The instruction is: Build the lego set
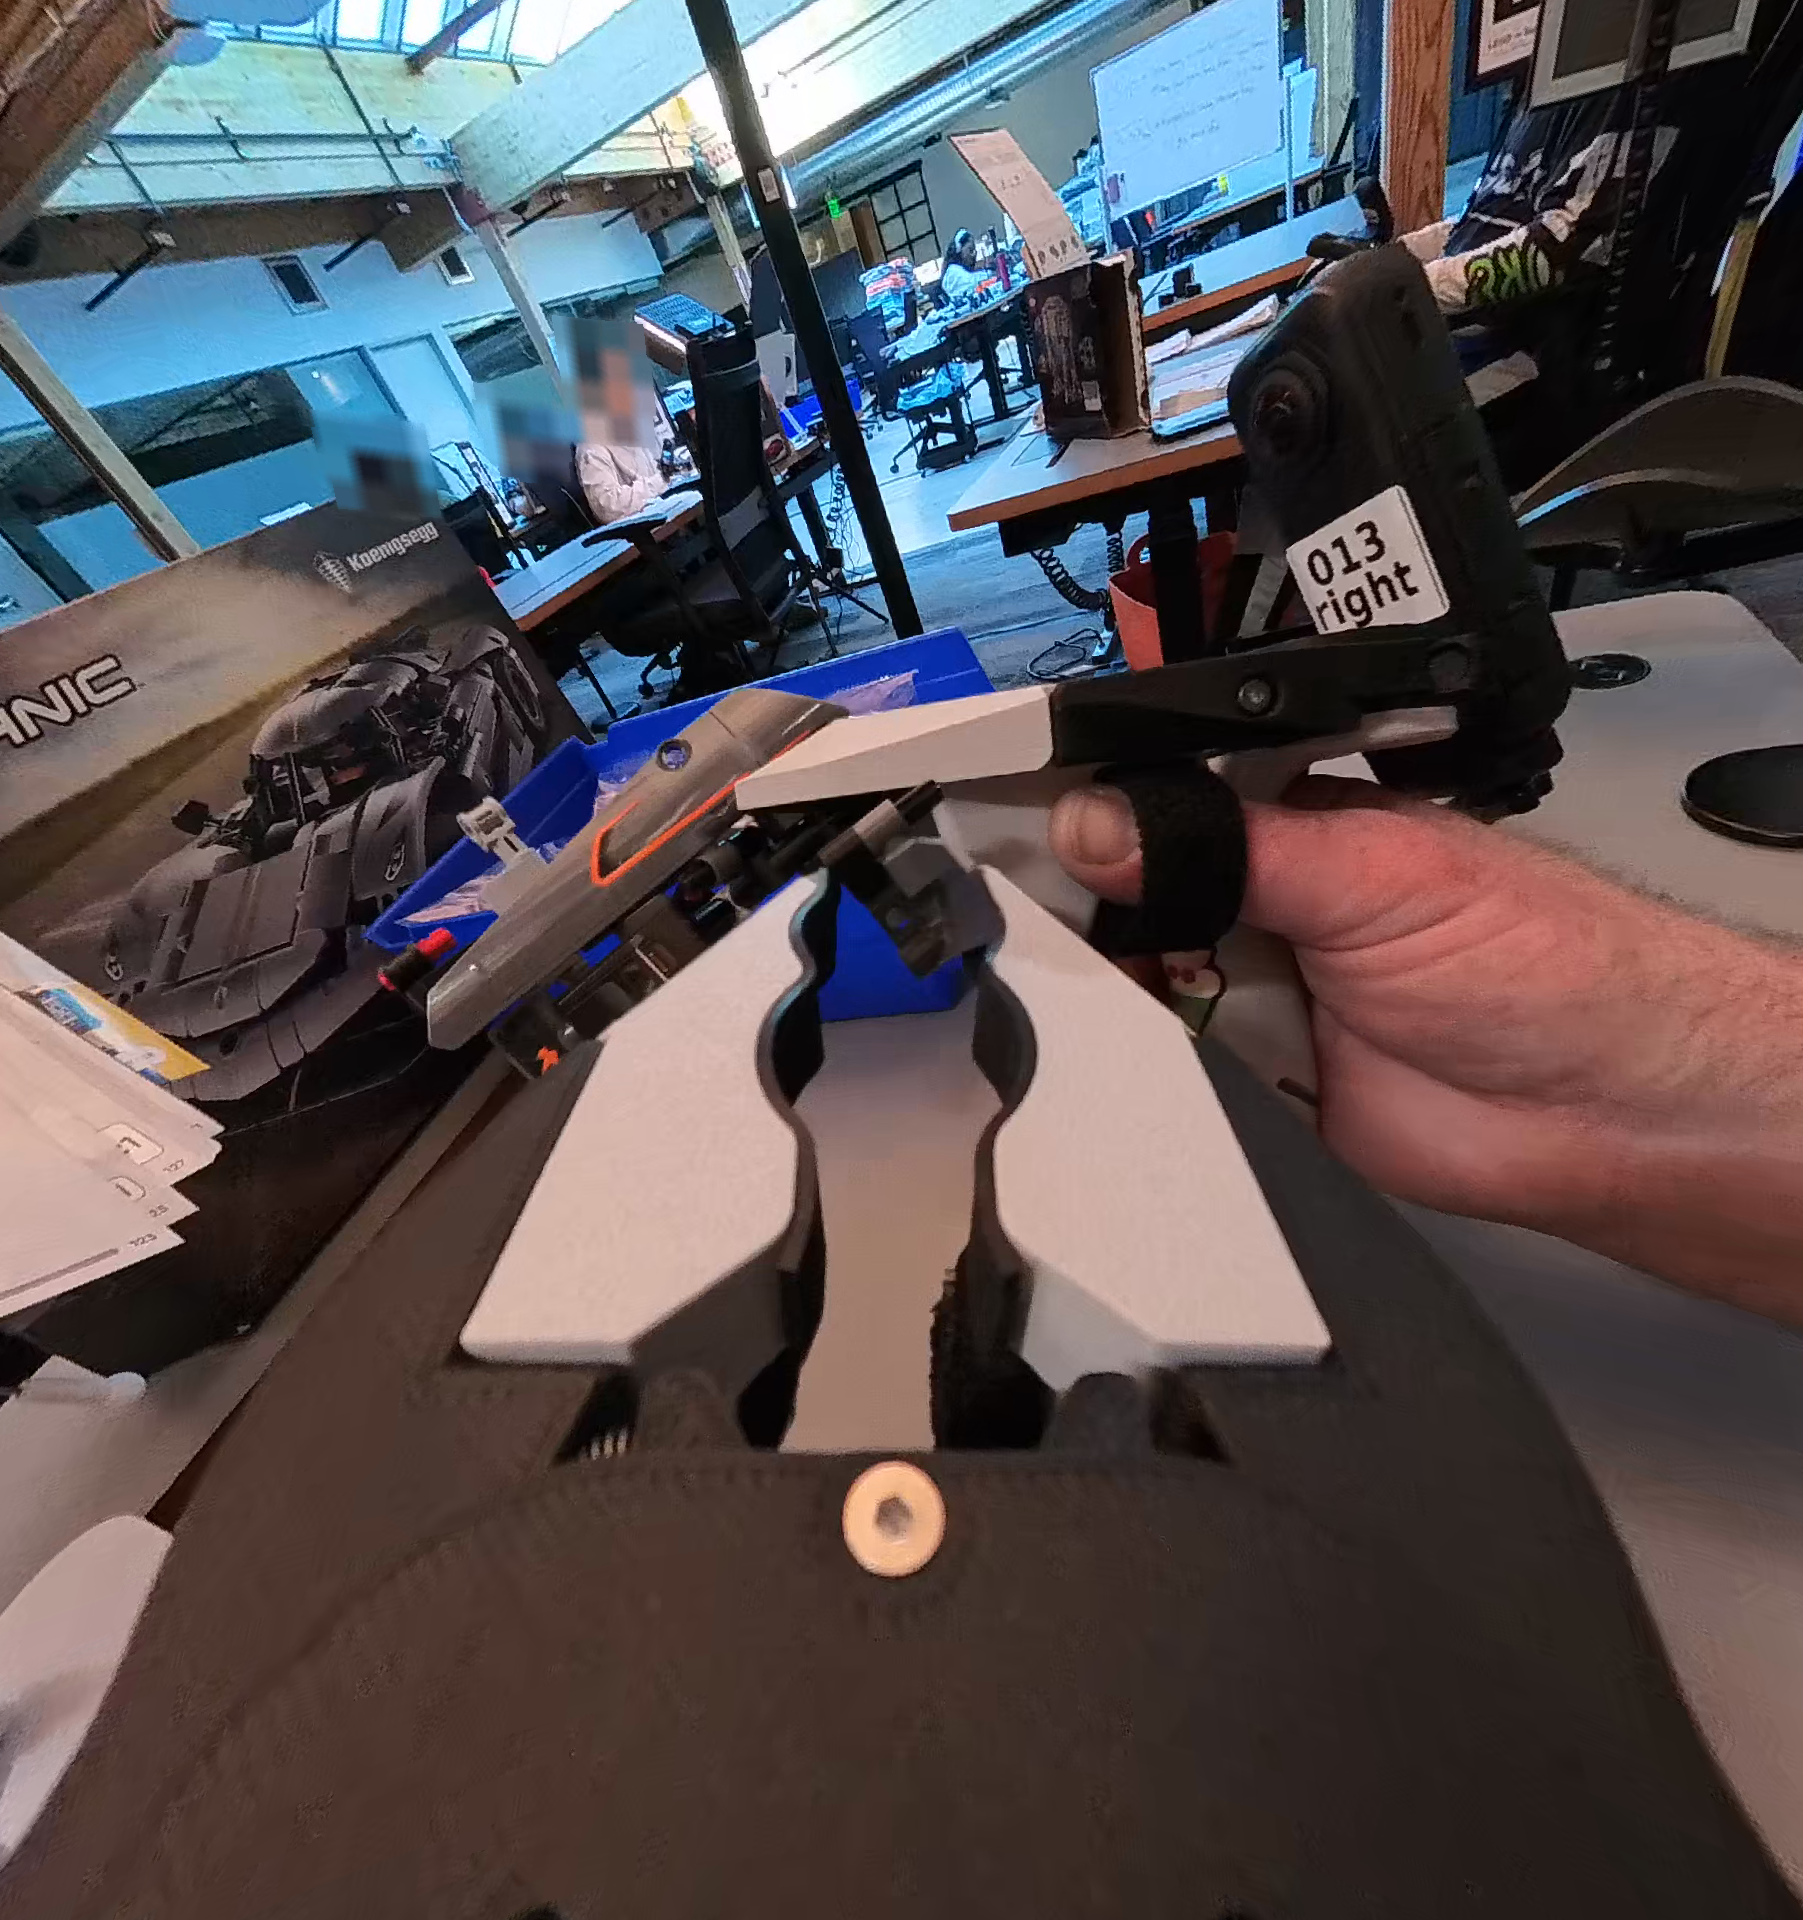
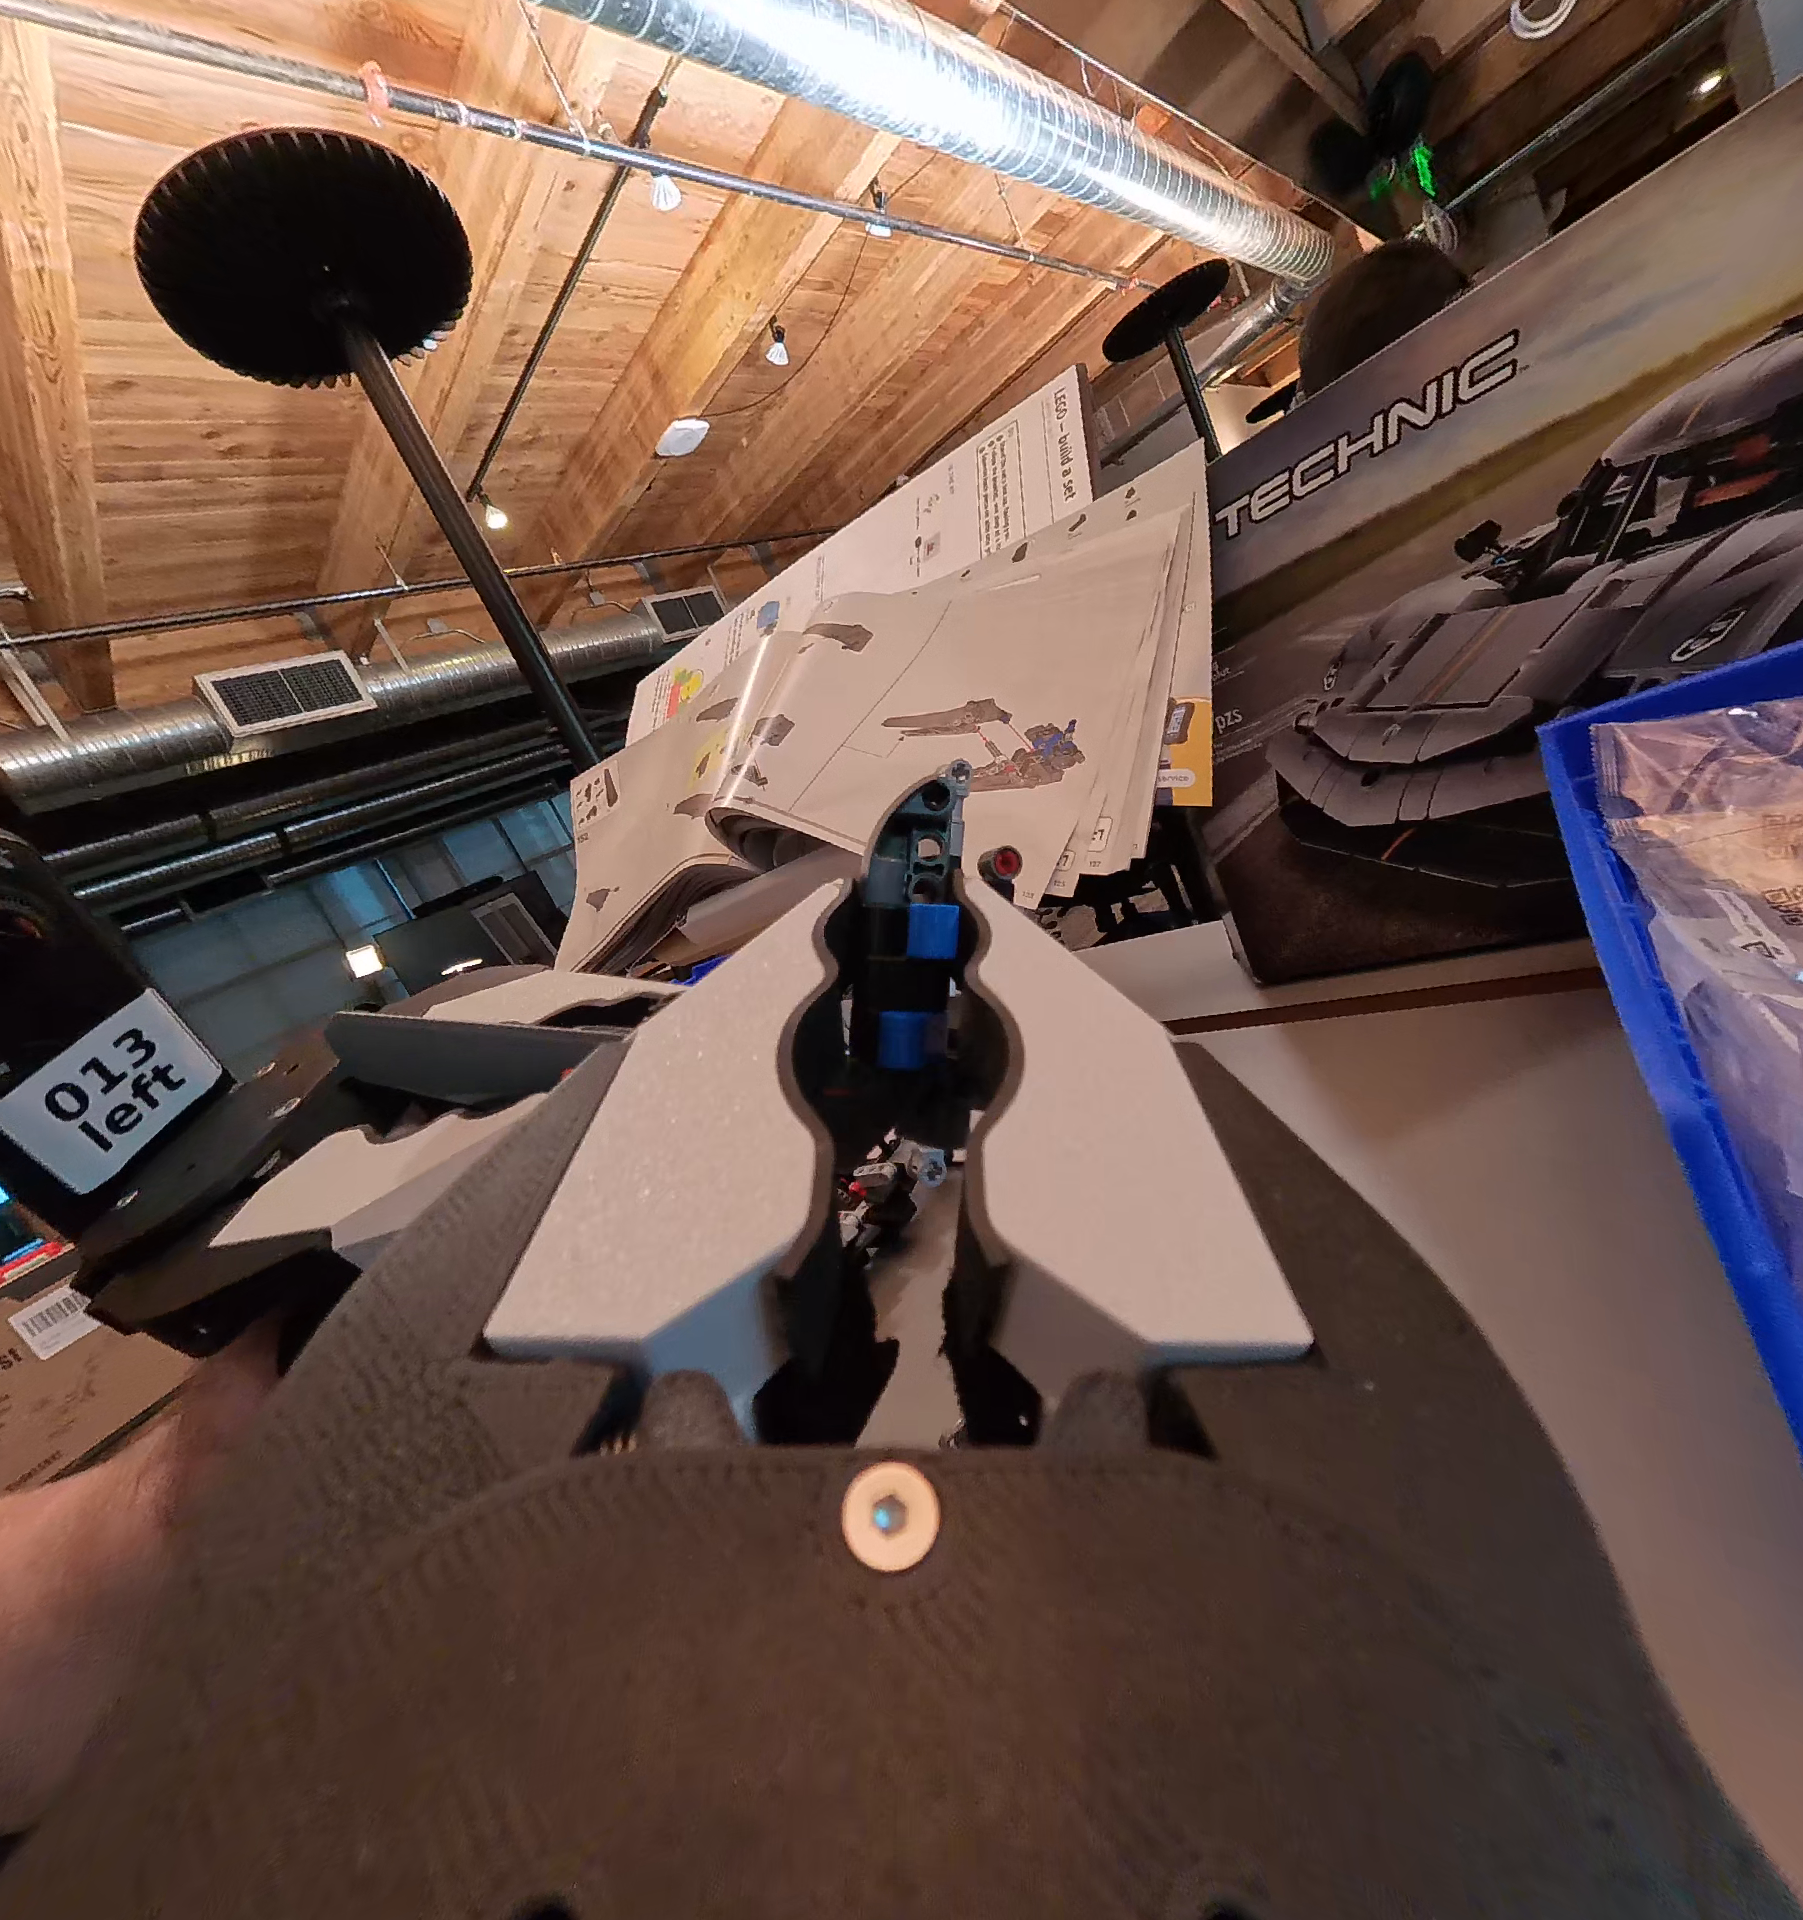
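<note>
Above the desk edge, mid-air: lego assembly (image 1: 616, 883), grey panel w/ orange trim, held from both ends. R gripper (image 2: 902, 935) clamped on its black/blue beam end; L gripper (image 1: 902, 904) nipped on dark-grey part at tips. Judgement: keep both grips square, press along pin axis, no twist.

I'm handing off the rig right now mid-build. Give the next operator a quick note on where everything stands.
Left tool: shut on the lego assembly, held in the air.
Right tool: shut on the same assembly from the other side, on the end with blue pins.
Around: blue bin of bagged parts on the right, open instruction booklet and set box ahead.
Done: a grey panelled sub-assembly.
Left: much seems to remain; bags look unopened.
</note>
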A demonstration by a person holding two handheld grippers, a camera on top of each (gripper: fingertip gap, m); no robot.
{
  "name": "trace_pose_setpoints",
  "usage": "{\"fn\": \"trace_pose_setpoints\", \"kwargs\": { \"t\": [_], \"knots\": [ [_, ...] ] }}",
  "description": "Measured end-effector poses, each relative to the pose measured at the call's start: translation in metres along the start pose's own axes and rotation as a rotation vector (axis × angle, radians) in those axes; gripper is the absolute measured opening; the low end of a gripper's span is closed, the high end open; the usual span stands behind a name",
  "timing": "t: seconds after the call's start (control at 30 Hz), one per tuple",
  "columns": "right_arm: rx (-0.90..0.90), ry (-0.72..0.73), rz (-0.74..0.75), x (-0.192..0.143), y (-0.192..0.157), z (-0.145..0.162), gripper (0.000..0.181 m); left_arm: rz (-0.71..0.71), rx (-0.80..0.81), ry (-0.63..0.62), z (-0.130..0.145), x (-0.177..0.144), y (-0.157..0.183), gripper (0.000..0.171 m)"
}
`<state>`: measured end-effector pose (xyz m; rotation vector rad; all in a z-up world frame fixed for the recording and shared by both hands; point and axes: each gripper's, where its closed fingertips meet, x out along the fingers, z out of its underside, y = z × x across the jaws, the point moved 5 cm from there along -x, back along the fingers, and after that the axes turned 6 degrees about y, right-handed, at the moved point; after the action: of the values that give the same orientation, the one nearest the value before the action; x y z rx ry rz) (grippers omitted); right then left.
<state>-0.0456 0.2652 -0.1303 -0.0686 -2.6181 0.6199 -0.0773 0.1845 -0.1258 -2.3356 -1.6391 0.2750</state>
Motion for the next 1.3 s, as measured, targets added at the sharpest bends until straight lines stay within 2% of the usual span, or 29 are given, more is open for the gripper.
{"fn": "trace_pose_setpoints", "kwargs": {
  "t": [0.97, 1.07, 1.2, 1.3],
  "knots": [
    [0.003, -0.012, -0.017, 0.0012, -0.0015, 0.0019, 0.013, 0.034, -0.018, 0.003, 0.0021, 0.0022, 0.0004, 0.025],
    [0.003, -0.006, -0.014, 0.0004, -0.0001, 0.0004, 0.013, -0.001, -0.004, -0.017, 0.0047, 0.0012, -0.0028, 0.029],
    [0.023, 0.001, -0.014, -0.0003, 0.0018, 0.0001, 0.013, 0.026, 0.006, -0.041, 0.0075, 0.0013, 0.0017, 0.019],
    [0.02, -0.001, -0.015, -0.0002, 0.0016, 0.0, 0.013, 0.037, -0.009, -0.032, 0.0074, 0.002, 0.0035, 0.018]
  ]
}}
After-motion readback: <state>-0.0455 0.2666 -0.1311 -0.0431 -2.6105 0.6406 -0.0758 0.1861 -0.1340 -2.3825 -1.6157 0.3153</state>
